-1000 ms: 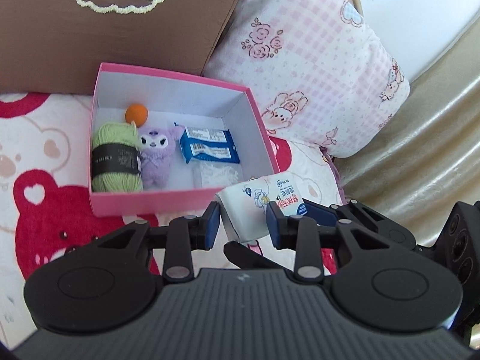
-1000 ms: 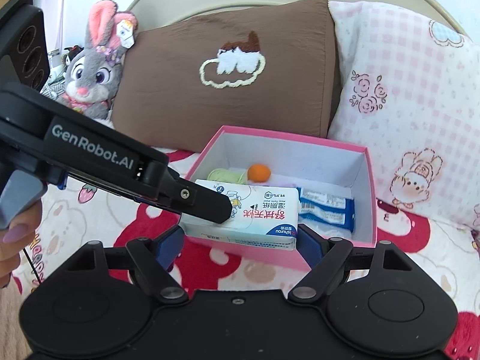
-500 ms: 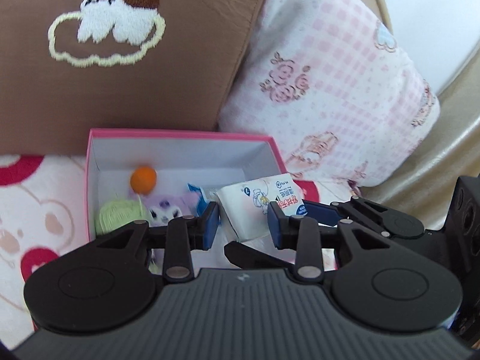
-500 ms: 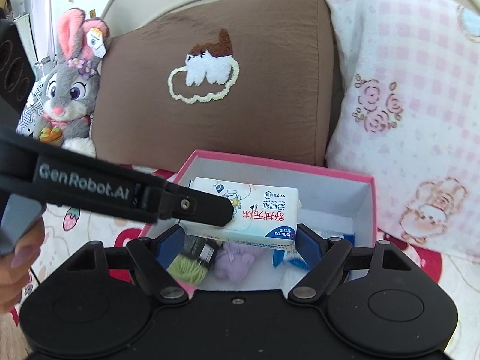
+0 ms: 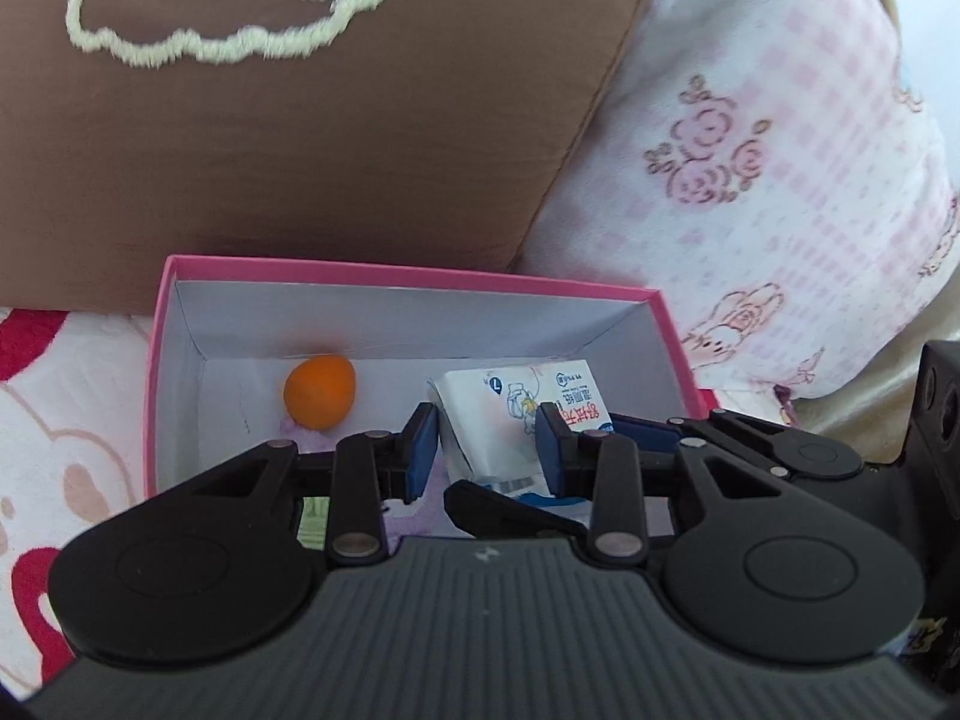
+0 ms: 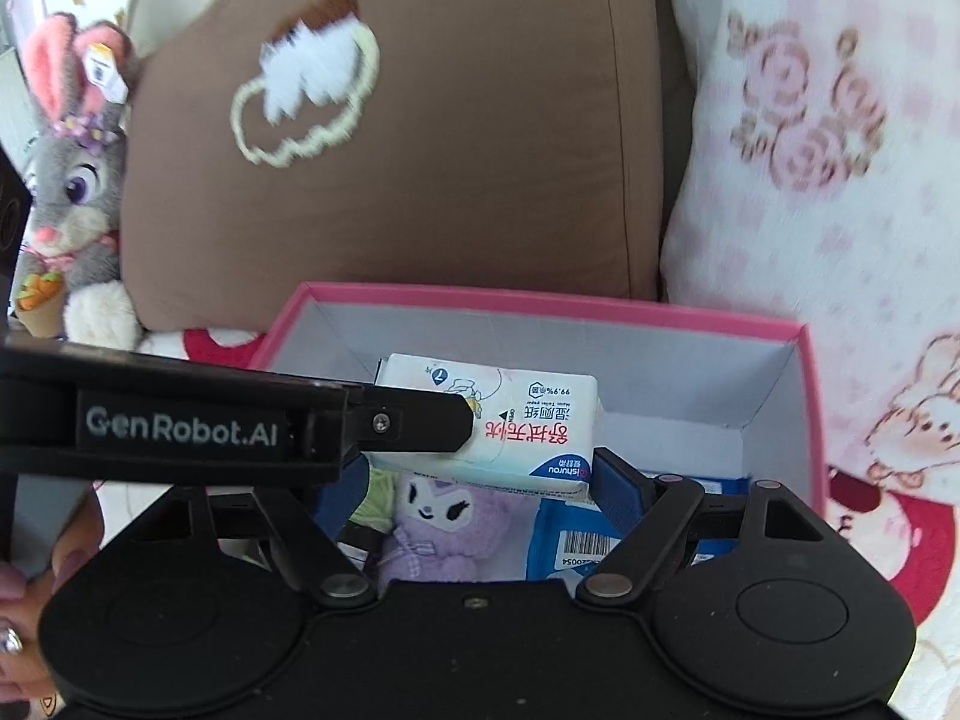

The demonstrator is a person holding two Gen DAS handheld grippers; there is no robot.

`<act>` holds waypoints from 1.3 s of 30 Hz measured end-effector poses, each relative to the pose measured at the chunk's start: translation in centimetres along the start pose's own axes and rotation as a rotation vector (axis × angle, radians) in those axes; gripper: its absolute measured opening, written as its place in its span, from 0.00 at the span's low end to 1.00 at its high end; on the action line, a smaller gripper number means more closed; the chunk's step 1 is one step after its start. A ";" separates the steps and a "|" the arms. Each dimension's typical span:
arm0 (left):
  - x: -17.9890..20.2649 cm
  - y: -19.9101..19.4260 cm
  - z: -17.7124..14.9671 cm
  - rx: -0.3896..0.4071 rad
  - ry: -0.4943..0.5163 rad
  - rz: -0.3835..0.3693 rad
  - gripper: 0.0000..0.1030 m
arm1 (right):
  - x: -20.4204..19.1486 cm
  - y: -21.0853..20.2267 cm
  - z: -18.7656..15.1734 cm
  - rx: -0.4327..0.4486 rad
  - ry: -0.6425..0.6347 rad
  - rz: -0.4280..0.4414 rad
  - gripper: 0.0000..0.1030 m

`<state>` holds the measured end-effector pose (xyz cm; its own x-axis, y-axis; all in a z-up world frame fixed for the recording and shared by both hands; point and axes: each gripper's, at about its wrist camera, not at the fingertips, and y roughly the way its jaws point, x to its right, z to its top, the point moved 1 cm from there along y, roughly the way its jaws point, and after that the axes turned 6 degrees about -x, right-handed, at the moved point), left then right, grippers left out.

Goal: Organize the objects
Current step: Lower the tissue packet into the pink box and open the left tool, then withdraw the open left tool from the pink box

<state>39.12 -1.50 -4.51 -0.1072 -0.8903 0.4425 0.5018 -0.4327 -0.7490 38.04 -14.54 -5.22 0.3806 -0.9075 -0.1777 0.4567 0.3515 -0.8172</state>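
While both tongs grip, soft rectangular wipes pack [image 6: 516,426], pink cardboard box [image 6: 804,396]

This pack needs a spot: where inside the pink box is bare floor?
Inside the pink cardboard box, white floor shows bare along the far wall, right of the small orange ball. The near half is crowded: purple plush doll, green yarn, blue wrapped packet.

The green yarn ball [image 6: 375,495] is mostly hidden behind the tongs; the blue packet [image 6: 576,531] seems half-covered.
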 end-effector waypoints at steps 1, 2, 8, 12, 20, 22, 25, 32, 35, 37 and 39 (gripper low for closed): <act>-0.3 0.5 0.0 0.004 -0.010 0.000 0.32 | 0.1 0.6 0.1 -0.004 0.004 -0.005 0.81; -0.7 1.0 0.1 0.008 -0.023 -0.004 0.32 | 0.2 1.1 0.2 -0.005 0.008 -0.012 0.81; -1.9 2.8 0.7 0.009 -0.058 0.002 0.32 | 0.5 3.1 0.6 -0.025 0.021 -0.026 0.82; -2.6 3.9 0.9 -0.007 -0.079 0.002 0.32 | 1.1 4.4 1.0 -0.058 0.028 -0.034 0.82; -2.8 5.1 1.1 -0.016 -0.099 0.029 0.38 | 1.9 5.4 1.1 -0.091 0.053 -0.039 0.82; -2.8 4.7 1.1 0.004 -0.107 0.038 0.44 | 1.9 5.1 0.9 -0.079 0.048 -0.046 0.82; -2.8 3.7 0.9 0.029 -0.133 0.020 0.49 | 2.1 4.2 0.4 -0.062 0.049 -0.068 0.83; -0.5 0.1 0.0 0.041 -0.015 0.096 0.50 | 2.0 0.0 -1.4 0.022 0.130 -0.008 0.83; 0.6 -1.7 -0.7 0.039 0.045 0.125 0.50 | 1.3 -1.8 -2.4 0.045 0.115 -0.008 0.83; 1.1 -2.8 -1.0 0.026 0.069 0.138 0.51 | 0.8 -2.9 -2.7 0.052 0.100 -0.002 0.83; 1.5 -3.7 -1.1 0.007 0.082 0.144 0.51 | 0.4 -3.7 -2.8 0.057 0.093 -0.001 0.83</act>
<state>36.11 -1.39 -1.62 -0.1029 -0.9518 0.2890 0.5230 -0.2989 -0.7982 34.22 -16.84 -3.77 0.3055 -0.9242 -0.2292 0.5026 0.3609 -0.7856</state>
